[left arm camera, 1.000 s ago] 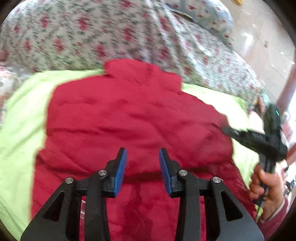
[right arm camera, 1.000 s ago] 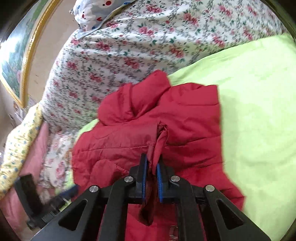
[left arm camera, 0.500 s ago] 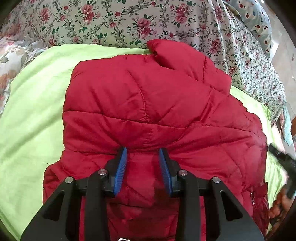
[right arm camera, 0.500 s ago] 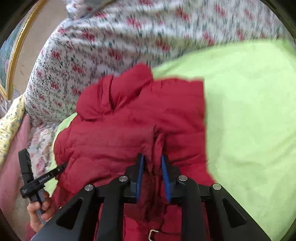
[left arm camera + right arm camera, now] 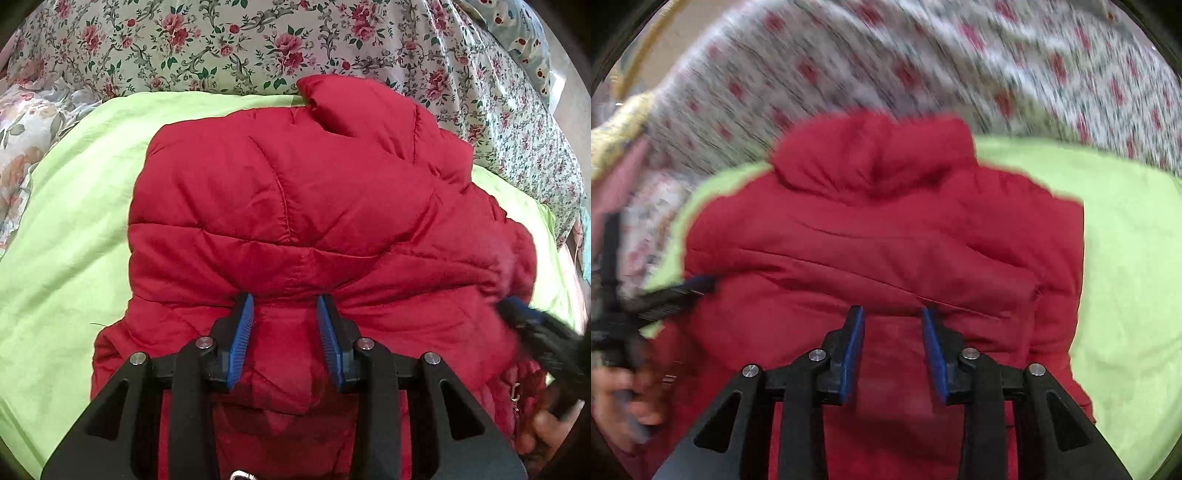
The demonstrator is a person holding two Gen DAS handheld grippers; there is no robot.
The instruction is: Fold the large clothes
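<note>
Now that the fold of red cloth pinched a second ago has been let go, the right gripper (image 5: pixel 893 347) is seen with its jaws just opened and parted, nothing pressed between the blue pads, only the red jacket (image 5: pixel 886 236) lying beneath them. The side panel it carried has been laid across the body of the jacket (image 5: pixel 317 206), so that a narrower, roughly rectangular bundle is now presented, collar (image 5: pixel 354 107) at the far end. It may be judged that one lengthwise fold has been completed and that a fold from the hem toward the collar is likely still to be made. The left gripper (image 5: pixel 285 325) is held low over the near part of the jacket, its jaws partly spread and unchanged from a second earlier; padded cloth bulges up between the pads, but whether it is squeezed cannot be told. The jacket is spread on a lime-green sheet (image 5: pixel 70 206), which covers the near part of a bed. Beyond it a floral quilt (image 5: pixel 229 40) is heaped, and a gilt picture frame (image 5: pixel 646 48) is glimpsed, blurred, at the upper left of the right view.
</note>
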